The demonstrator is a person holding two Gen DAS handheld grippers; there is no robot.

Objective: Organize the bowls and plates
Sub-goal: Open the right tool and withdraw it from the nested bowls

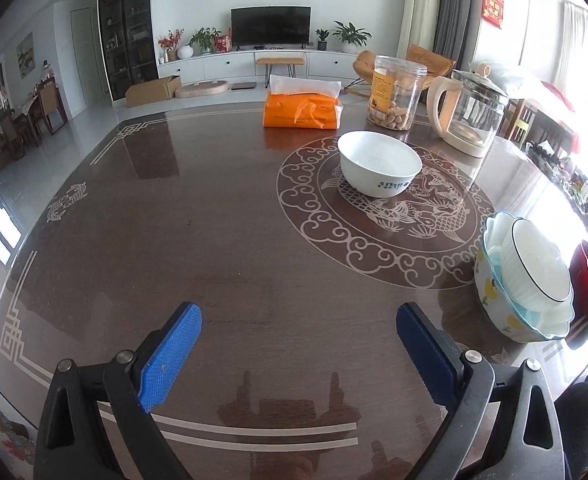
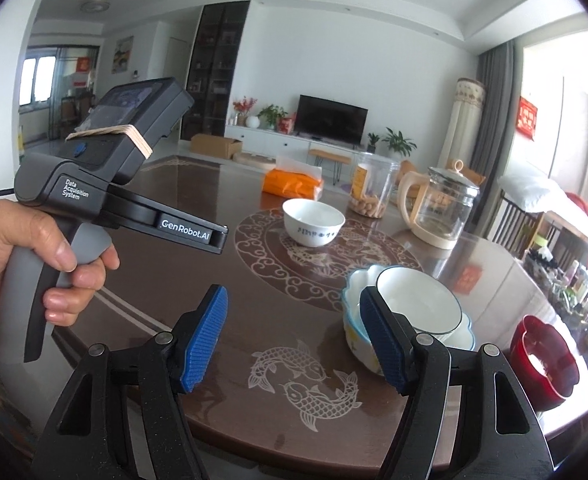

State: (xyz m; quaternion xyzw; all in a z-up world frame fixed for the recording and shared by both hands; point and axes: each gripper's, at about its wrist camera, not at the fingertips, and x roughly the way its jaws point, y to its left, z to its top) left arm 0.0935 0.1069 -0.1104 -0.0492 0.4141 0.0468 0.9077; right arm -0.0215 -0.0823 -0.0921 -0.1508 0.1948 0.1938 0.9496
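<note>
Waiting alone at the tabletop's centre is the white bowl [image 1: 380, 163]; the nested stack [image 2: 408, 320] sits near the right edge. Both grippers, left [image 1: 298, 354] and right [image 2: 294, 338], hang wide open, empty. Best pinch one rim squarely.

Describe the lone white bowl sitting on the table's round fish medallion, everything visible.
The white bowl looks like glazed ceramic, round with a plain rim, and narrows toward its base. A small line of dark blue characters marks its outer wall. It stands upright and appears empty, on the carved medallion of the dark wooden table. Nothing touches it; the orange tissue pack and the plastic jar stand behind it, apart.
</note>
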